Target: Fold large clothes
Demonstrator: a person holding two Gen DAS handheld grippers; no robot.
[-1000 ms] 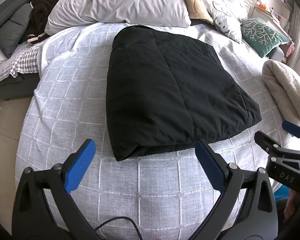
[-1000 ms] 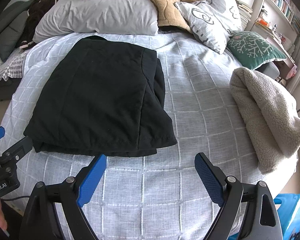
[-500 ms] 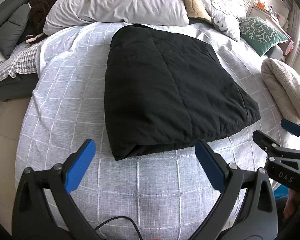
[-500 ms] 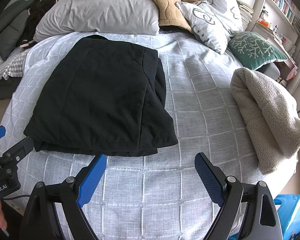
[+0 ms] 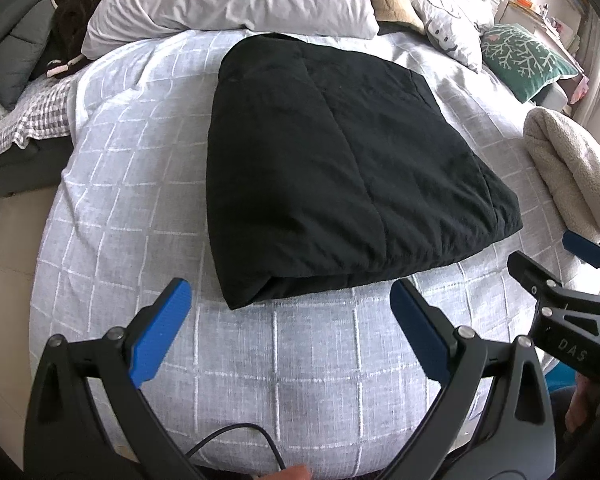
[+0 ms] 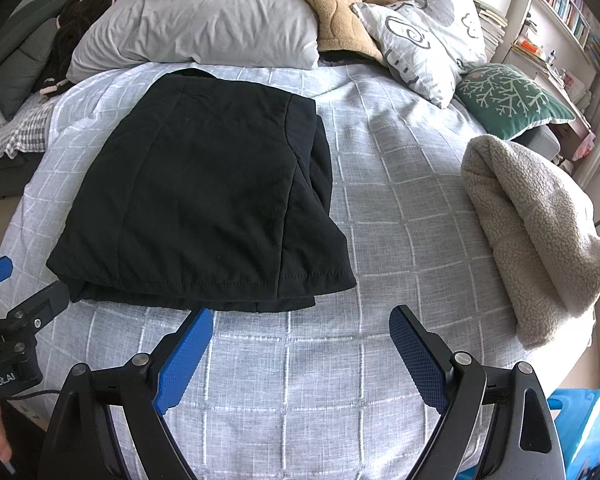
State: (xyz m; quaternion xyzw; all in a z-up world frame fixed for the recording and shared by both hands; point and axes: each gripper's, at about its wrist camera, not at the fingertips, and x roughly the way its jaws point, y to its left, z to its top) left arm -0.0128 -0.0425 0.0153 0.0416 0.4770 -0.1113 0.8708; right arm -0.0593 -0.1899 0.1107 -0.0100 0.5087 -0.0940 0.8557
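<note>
A: Where's the black garment (image 5: 340,168)?
B: Folded flat mid-bed (image 5: 140,208), just ahead of both tools.
A: And the tools?
B: Left tool (image 5: 288,312) spread wide, empty. Right tool (image 6: 300,340) likewise, hovering over the checked cover near the garment's front edge.

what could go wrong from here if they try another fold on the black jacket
The black jacket lies folded in thick layers, and its near right edge is staggered; a pinch there by the open right gripper may catch only the top layer and undo the fold. The open left gripper faces a rounded, bulky corner that may slip out.
</note>
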